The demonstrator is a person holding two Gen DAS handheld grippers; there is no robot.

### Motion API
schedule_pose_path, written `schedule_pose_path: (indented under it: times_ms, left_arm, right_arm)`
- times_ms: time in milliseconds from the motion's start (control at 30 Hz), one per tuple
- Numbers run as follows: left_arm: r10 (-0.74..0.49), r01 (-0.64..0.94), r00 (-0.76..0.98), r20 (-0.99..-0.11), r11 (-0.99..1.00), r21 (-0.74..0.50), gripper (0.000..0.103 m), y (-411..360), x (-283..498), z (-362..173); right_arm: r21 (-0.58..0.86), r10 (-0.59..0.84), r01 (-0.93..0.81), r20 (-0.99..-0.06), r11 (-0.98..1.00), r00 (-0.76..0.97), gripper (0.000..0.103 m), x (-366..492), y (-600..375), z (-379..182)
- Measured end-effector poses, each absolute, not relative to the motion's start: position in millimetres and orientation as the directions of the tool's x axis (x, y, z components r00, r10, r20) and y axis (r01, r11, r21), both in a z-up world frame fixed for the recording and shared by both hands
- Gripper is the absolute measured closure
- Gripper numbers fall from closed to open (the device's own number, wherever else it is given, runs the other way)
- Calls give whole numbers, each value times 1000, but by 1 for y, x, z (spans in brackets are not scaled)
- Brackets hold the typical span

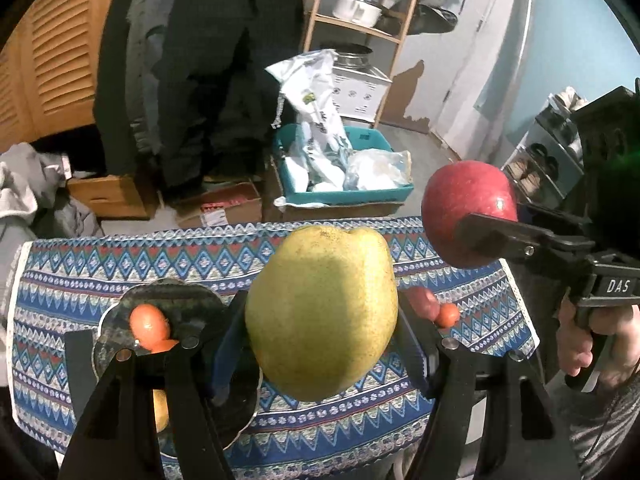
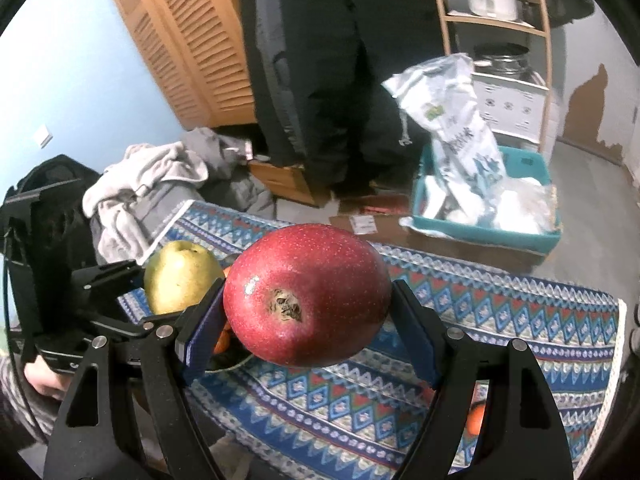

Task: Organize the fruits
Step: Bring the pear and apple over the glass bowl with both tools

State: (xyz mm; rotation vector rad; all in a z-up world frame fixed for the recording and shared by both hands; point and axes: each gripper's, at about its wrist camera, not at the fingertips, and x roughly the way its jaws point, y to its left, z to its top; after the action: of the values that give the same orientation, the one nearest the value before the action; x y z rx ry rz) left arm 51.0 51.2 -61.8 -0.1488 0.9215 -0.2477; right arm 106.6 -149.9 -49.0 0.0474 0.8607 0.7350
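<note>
Patterned blue cloth (image 1: 328, 436) on table; louvered wooden doors (image 1: 60, 60) behind.

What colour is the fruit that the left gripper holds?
Yellow-green: the pear in the left gripper. The left wrist view shows it best.

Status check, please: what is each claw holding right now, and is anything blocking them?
Left gripper shut on pear, held above the plate. Right gripper shut on red apple, above the patterned cloth. Nothing in the way.
</note>
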Motion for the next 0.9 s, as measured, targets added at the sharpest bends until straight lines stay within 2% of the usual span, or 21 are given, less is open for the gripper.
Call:
schedule_pose_path:
  times_ms: [533, 900]
  left_arm:
    - [-224, 12, 576, -786, 964, -266, 33, 126, 35, -82]
    - [-155, -106, 544, -825, 962, -251, 33, 180, 34, -117]
  right_arm:
    - [367, 651, -623, -691, 691, 315, 24, 115, -72, -64]
    - [398, 646, -629, -729, 668, 225, 24, 125, -24, -99]
